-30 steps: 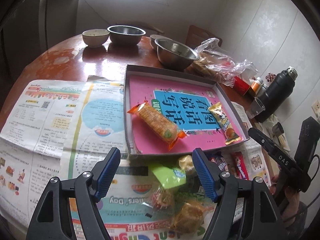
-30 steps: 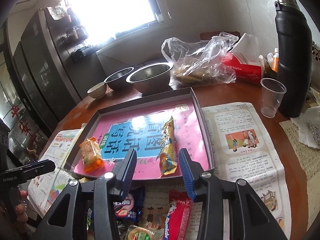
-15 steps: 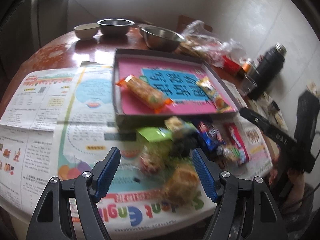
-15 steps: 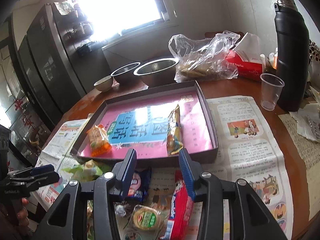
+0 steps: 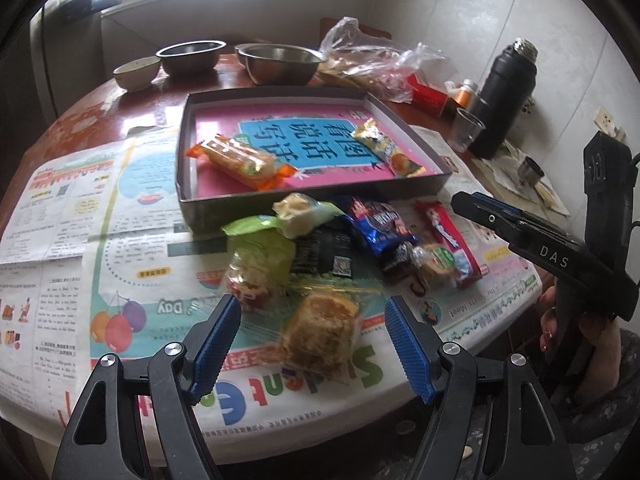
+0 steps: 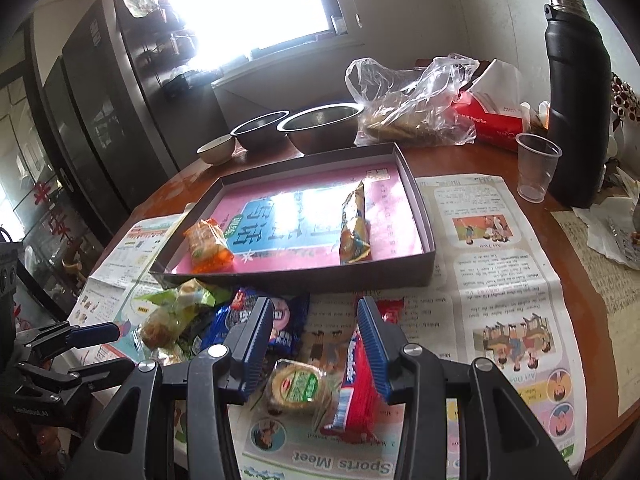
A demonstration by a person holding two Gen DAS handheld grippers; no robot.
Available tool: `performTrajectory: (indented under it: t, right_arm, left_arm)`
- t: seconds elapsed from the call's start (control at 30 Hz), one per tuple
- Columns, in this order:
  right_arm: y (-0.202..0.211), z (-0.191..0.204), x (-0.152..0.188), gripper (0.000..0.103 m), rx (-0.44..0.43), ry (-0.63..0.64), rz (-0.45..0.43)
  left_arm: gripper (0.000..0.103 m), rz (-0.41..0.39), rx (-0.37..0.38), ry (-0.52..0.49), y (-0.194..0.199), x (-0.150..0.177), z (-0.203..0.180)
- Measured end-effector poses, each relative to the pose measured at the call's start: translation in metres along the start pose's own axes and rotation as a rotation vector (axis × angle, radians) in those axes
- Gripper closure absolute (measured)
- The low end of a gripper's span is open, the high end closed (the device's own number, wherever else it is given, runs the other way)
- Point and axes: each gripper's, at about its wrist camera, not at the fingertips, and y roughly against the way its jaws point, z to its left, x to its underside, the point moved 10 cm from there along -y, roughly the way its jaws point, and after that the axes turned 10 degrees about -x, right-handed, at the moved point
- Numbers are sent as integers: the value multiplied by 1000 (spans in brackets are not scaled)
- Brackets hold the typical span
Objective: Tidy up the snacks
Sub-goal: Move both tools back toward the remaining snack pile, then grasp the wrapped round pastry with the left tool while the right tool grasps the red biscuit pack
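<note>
A pile of wrapped snacks is seen on the newspaper [image 5: 132,240], just in front of the near wall of the tray [image 5: 304,200], where two snacks are already laid: an orange cracker pack [image 5: 240,162] and a yellow bar [image 5: 384,148].

The relation that matters is judged to be this one: the clear-wrapped pastry [image 5: 324,330] lies directly ahead of the left gripper [image 5: 314,340], between its two blue pads, with its long axis running roughly along the pointing line of the gripper, so it can be taken across its narrow side. The left jaws are spread wide and nothing is pressed by them; whether a pad already touches the wrapper cannot be told.

The right gripper [image 6: 316,342] is held over the other end of the pile, above the round green-label cake [image 6: 298,386] and beside the red packet [image 6: 354,380]. Its jaws stand partly apart and nothing is pinched. Both tools are tilted downward toward the table. The left hand is judged to be nearer to a grasp.
</note>
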Motion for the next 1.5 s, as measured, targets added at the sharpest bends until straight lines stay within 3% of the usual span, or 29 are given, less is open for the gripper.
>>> performTrajectory:
  t: [0.3, 0.57, 0.87, 1.3, 1.5]
  right_arm:
    - [3, -19, 14, 59, 32, -29, 22]
    - [-12, -31, 33, 59, 70, -36, 98]
    - [-17, -31, 36, 59, 93, 22, 94]
    - [-19, -50, 40, 59, 115, -20, 116]
    - [-21, -49, 40, 63, 139, 35, 109]
  left_arm:
    - [27, 21, 17, -24, -10, 11, -14]
    - [27, 24, 27, -35, -16, 14, -20]
    - [38, 38, 24, -41, -24, 17, -20]
    - [44, 91, 5, -58, -37, 28, -27]
    - [48, 85, -9, -64, -41, 28, -32]
